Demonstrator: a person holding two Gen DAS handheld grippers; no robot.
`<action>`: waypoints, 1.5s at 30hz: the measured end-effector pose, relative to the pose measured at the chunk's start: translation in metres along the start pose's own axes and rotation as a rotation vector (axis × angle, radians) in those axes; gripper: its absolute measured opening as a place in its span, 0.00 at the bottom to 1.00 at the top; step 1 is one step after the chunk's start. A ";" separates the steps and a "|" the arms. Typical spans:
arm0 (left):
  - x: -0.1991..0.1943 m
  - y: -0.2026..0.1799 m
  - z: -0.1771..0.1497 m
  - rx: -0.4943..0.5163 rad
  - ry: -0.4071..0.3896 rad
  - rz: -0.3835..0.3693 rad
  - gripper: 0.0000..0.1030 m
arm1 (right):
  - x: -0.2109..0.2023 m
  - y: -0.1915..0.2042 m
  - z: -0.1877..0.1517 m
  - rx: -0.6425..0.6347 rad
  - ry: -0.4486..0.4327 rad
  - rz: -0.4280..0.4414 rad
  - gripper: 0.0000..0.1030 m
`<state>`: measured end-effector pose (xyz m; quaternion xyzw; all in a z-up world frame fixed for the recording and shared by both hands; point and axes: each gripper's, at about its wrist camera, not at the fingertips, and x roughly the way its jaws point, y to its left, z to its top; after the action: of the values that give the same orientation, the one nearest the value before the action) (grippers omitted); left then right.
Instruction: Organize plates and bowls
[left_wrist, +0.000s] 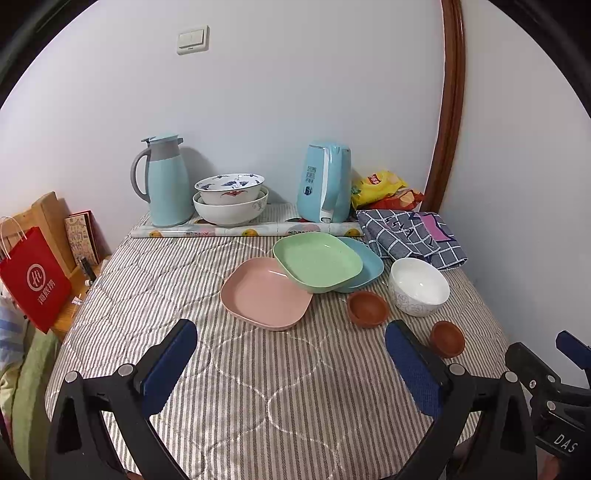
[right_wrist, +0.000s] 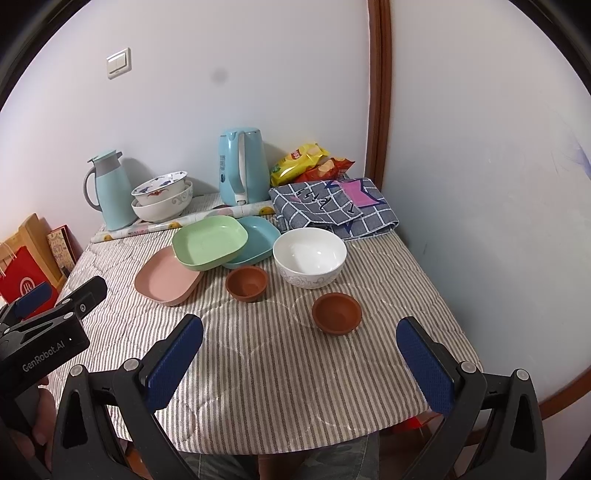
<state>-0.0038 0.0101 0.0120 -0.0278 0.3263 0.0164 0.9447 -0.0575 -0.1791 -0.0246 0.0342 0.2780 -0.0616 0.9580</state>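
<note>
On the striped tablecloth lie a pink plate (left_wrist: 264, 291) (right_wrist: 166, 278), a green plate (left_wrist: 317, 263) (right_wrist: 209, 240) overlapping it and a blue plate (left_wrist: 364, 266) (right_wrist: 258, 236). A white bowl (left_wrist: 419, 286) (right_wrist: 309, 256) and two small brown bowls (left_wrist: 367, 308) (right_wrist: 246, 282), (left_wrist: 447, 338) (right_wrist: 337, 312) stand nearby. My left gripper (left_wrist: 291, 354) is open and empty, in front of the pink plate. My right gripper (right_wrist: 301, 350) is open and empty, in front of the near brown bowl.
At the back stand a blue thermos (left_wrist: 164, 181), two stacked patterned bowls (left_wrist: 231, 199), a blue kettle (left_wrist: 325, 182), snack bags (left_wrist: 380, 186) and a folded checked cloth (left_wrist: 410, 232). A red bag (left_wrist: 33, 280) hangs left of the table. Walls close the back and right.
</note>
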 end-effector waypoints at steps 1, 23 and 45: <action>0.001 0.000 0.000 0.001 0.000 0.000 0.99 | 0.001 0.000 0.000 0.001 0.001 0.001 1.00; 0.050 0.021 0.019 -0.035 0.058 0.012 0.99 | 0.035 0.011 0.020 0.049 -0.017 0.066 1.00; 0.160 0.055 0.056 -0.073 0.155 0.016 0.89 | 0.139 0.032 0.081 -0.005 0.072 0.072 0.98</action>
<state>0.1538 0.0707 -0.0447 -0.0608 0.3979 0.0338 0.9148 0.1060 -0.1687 -0.0299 0.0439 0.3110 -0.0254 0.9490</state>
